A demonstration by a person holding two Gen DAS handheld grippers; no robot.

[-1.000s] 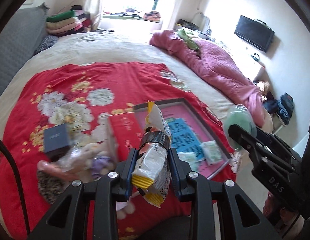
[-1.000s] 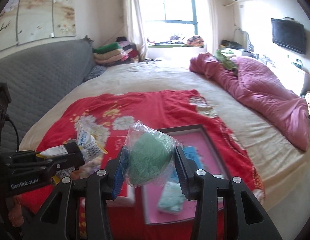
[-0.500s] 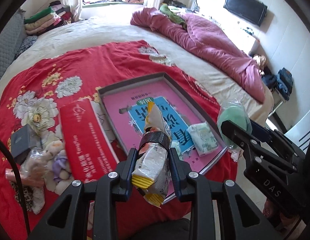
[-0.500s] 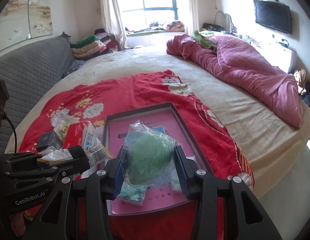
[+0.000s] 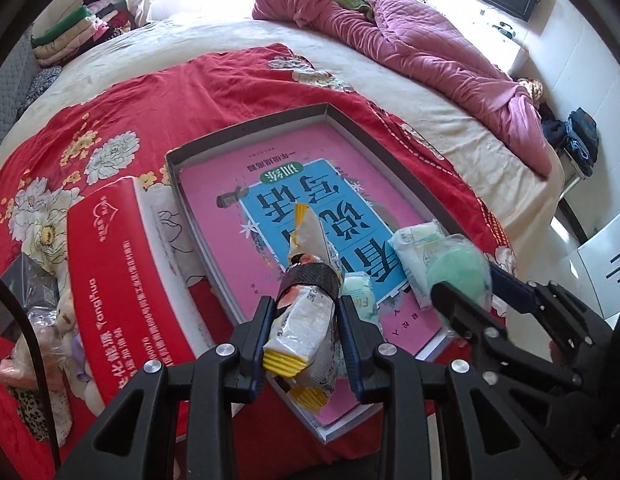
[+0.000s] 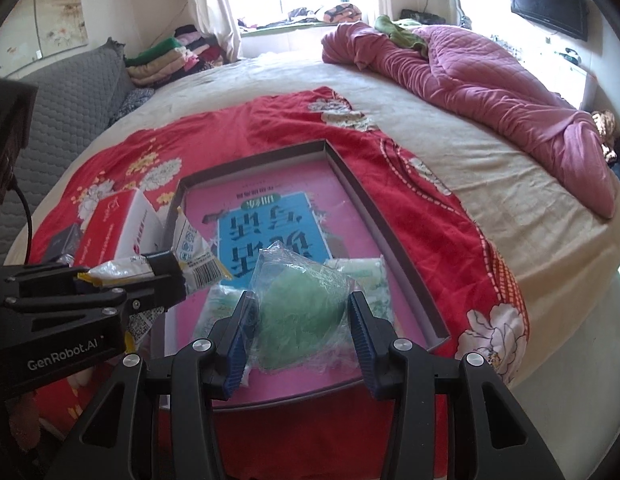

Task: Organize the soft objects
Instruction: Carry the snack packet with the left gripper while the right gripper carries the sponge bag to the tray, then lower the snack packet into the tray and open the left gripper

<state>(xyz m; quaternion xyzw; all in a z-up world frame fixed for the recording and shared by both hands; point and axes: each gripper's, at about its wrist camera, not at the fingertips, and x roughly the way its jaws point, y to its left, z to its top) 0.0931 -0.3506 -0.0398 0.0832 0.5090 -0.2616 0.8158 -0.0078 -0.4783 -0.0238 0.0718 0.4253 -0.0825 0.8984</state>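
A: Left gripper?
B: Clamped on snack packet, white with yellow crimped ends, black band round the middle. Pads pressing both sides. Packet upright between the jaws, top poking out past the fingertips.

A: Right gripper?
B: Closed on green fluffy item in clear plastic wrap. Jaws set wider than the left pair, blue pads against the wrap on each side.

A: Position relative to the box?
B: Both pitched down over the near end of shallow grey-walled box. Left over the near-left corner, right just beside it on the right edge side. Not touching each other.

A: Box contents?
B: Pink book with blue cover panel lying flat on the floor of it. Two pale green wrapped packs on the book at the near end, directly under the green item.

A: Around the box?
B: Red carton just left, touching the box wall. Plush toys in wrap and dark small box further left. All on red floral blanket, over beige bedsheet. Pink quilt bunched far right, well apart.
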